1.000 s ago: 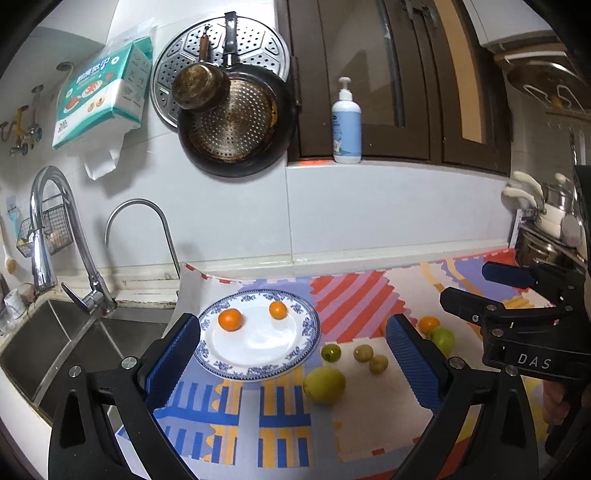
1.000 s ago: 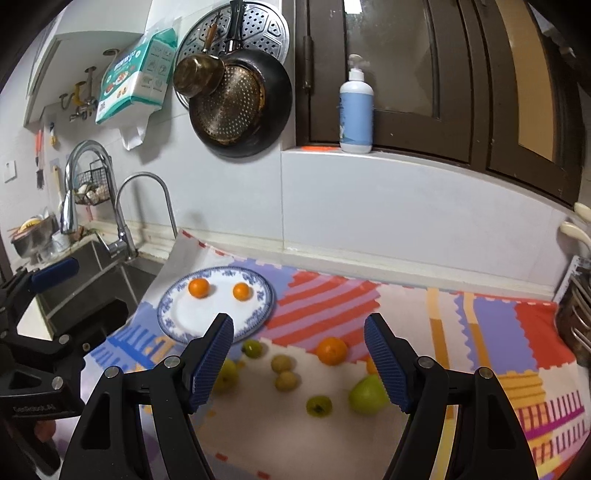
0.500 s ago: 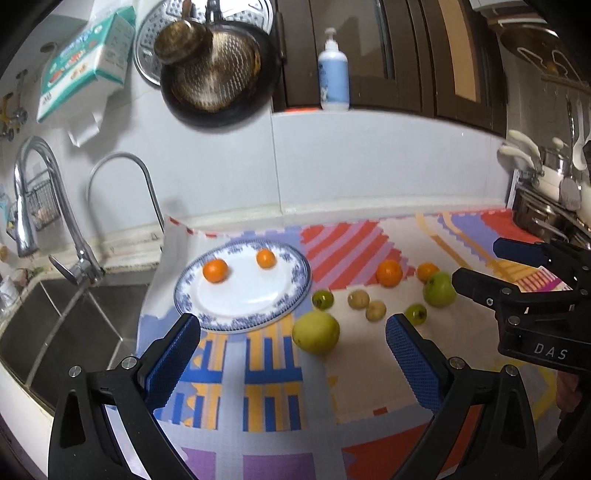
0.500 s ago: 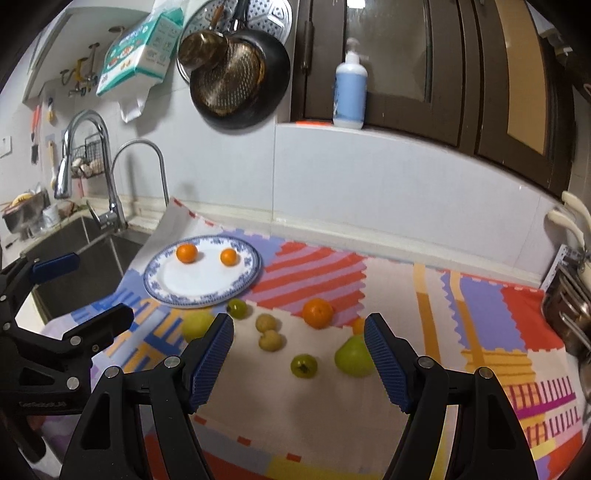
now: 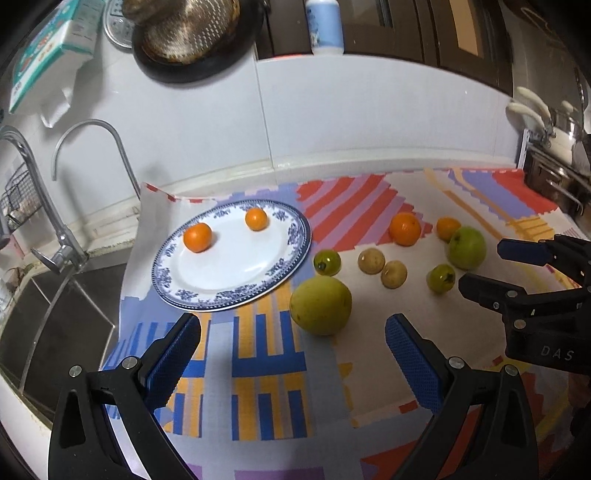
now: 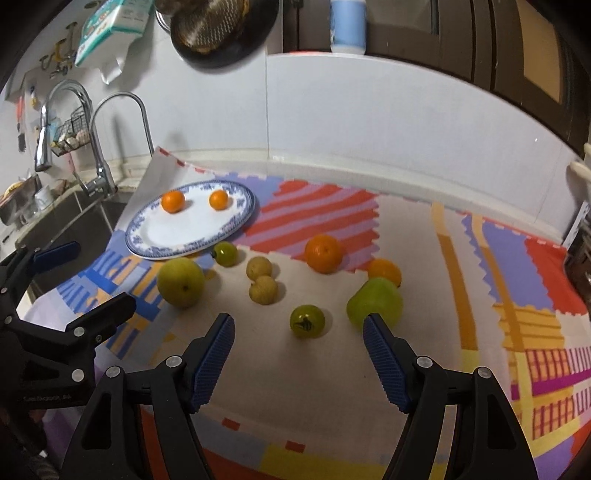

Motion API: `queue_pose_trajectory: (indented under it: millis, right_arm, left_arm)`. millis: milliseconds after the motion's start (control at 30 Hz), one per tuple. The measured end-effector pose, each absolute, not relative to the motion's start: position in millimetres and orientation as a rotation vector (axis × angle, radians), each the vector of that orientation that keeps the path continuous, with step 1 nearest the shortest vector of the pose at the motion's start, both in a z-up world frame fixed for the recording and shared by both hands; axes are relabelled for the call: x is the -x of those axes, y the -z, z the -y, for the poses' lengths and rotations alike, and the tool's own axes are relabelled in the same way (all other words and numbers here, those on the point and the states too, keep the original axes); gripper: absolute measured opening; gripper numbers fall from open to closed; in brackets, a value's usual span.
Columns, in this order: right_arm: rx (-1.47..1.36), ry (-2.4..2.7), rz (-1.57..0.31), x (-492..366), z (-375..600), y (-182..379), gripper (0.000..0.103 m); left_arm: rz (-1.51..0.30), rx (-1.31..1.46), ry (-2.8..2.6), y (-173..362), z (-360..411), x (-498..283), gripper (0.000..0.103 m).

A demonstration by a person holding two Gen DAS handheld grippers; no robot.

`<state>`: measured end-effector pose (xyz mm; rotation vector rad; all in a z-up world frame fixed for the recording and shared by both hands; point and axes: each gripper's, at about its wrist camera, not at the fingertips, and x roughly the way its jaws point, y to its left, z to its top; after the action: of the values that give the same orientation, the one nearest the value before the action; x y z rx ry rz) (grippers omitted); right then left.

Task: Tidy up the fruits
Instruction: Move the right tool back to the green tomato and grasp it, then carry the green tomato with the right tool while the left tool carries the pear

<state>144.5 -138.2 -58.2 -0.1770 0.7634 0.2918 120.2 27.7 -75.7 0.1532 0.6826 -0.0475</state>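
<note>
A blue-rimmed white plate (image 5: 236, 291) (image 6: 173, 240) holds two small oranges (image 5: 197, 237) (image 6: 173, 201). Loose on the patterned mat lie a yellow-green pear (image 5: 320, 305) (image 6: 181, 282), a green apple (image 5: 467, 247) (image 6: 375, 306), two more oranges (image 5: 405, 229) (image 6: 323, 253), two green tomatoes (image 5: 440, 277) (image 6: 307, 321) and two small tan fruits (image 5: 393, 274) (image 6: 263, 289). My left gripper (image 5: 293, 354) is open and empty, just short of the pear. My right gripper (image 6: 298, 356) is open and empty, just short of a green tomatoes and the apple.
A steel sink (image 5: 44, 332) with taps (image 5: 62, 243) lies left of the mat. Pans (image 5: 192, 37) hang on the back wall, a soap bottle (image 5: 325, 26) stands on the ledge. Pots (image 5: 554, 173) stand at the far right.
Both grippers have moved forward and tilted down toward the mat, so the fruits look larger and nearer. Both stay open. No fruit has moved.
</note>
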Motion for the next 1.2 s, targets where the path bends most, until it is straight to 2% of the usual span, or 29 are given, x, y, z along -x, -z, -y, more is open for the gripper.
queue_pose_trajectory:
  millis: [267,467,567,633,833,967,1033,1200]
  right_arm:
    - [0.156,-0.299,-0.838,-166,140,83,0.063]
    - [0.148,-0.314,-0.87,-179,139,90,0.054]
    - [0.152,-0.322,-0.872,-182,136,91,0.052]
    - [0.151,-0.326,-0.88,-184,136,93,0.049]
    - [0.15,-0.329,-0.898,-187,138,98,0.044]
    - [0.152,-0.323,-0.904,-189,139,99,0.041]
    - [0.156,-0.323,-0.907,-190,138,100,0.04]
    - [0.155,-0.33,-0.912,-191,138,102,0.032]
  left_arm:
    - [-0.724,-0.163,0.062,93,-26,-145,0.101]
    - [-0.755,-0.139,0.08,99,-28,-161,0.096]
    - [-0.771,-0.11,0.103,101,-28,-167,0.091]
    - [-0.781,-0.101,0.113,103,-27,-170,0.081]
    - [-0.804,-0.084,0.137,108,-24,-176,0.065]
    - [-0.823,-0.083,0.148,112,-24,-178,0.062]
    - [-0.834,-0.081,0.151,114,-25,-179,0.057]
    - [-0.836,-0.071,0.164,114,-25,-179,0.052]
